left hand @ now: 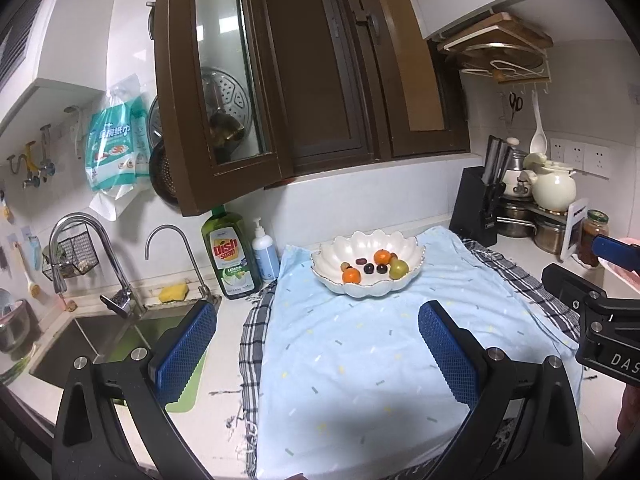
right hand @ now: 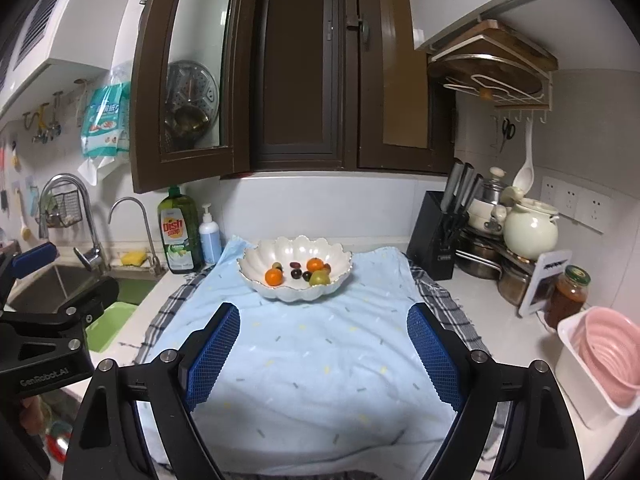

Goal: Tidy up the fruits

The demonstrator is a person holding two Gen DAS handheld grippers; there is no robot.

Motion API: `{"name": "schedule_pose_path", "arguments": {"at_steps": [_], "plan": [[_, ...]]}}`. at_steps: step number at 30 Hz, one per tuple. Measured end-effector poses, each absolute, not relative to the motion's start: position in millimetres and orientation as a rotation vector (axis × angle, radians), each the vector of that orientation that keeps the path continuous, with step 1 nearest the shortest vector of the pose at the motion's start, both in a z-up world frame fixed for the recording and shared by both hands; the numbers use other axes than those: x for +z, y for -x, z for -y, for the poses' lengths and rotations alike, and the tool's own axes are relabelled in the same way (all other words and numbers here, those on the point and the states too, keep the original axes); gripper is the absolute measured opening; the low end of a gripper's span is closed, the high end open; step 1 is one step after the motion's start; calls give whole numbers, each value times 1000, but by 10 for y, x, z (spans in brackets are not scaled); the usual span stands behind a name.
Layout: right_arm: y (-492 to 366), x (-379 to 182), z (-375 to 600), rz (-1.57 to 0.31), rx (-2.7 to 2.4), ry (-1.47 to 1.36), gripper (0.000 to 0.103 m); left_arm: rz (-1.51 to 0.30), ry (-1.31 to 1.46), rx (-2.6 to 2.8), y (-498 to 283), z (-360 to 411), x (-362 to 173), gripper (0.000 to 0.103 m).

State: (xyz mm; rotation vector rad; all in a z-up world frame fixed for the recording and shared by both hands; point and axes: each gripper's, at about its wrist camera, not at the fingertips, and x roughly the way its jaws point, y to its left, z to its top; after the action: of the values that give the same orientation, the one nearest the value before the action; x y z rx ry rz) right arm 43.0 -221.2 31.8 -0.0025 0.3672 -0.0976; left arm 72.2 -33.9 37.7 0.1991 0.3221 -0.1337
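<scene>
A white scalloped bowl (left hand: 404, 246) stands at the far end of a light blue cloth (left hand: 360, 360). In it lie two oranges (left hand: 351, 276), a green pear (left hand: 399, 269) and several small dark fruits (left hand: 369, 268). The bowl also shows in the right wrist view (right hand: 260, 254), with an orange (right hand: 274, 277) and the pear (right hand: 319, 278). My left gripper (left hand: 318, 320) is open and empty above the cloth's near half. My right gripper (right hand: 322, 326) is open and empty, also short of the bowl. Each gripper shows at the edge of the other's view.
A sink (left hand: 100, 340) with two taps lies at the left, a dish soap bottle (left hand: 230, 260) and a pump bottle (left hand: 265, 252) beside it. A knife block (right hand: 436, 232), pots, a jar (right hand: 568, 296) and a pink colander (right hand: 608, 356) stand at the right. A cabinet door hangs open above.
</scene>
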Motion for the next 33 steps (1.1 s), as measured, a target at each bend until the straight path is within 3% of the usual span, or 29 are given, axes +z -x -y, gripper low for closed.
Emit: {"name": "schedule_pose_path", "arguments": {"at_steps": [33], "plan": [[-30,252,2331,-383,-80,-11,87,-322,-195,-151,-322,401,376,103]]}}
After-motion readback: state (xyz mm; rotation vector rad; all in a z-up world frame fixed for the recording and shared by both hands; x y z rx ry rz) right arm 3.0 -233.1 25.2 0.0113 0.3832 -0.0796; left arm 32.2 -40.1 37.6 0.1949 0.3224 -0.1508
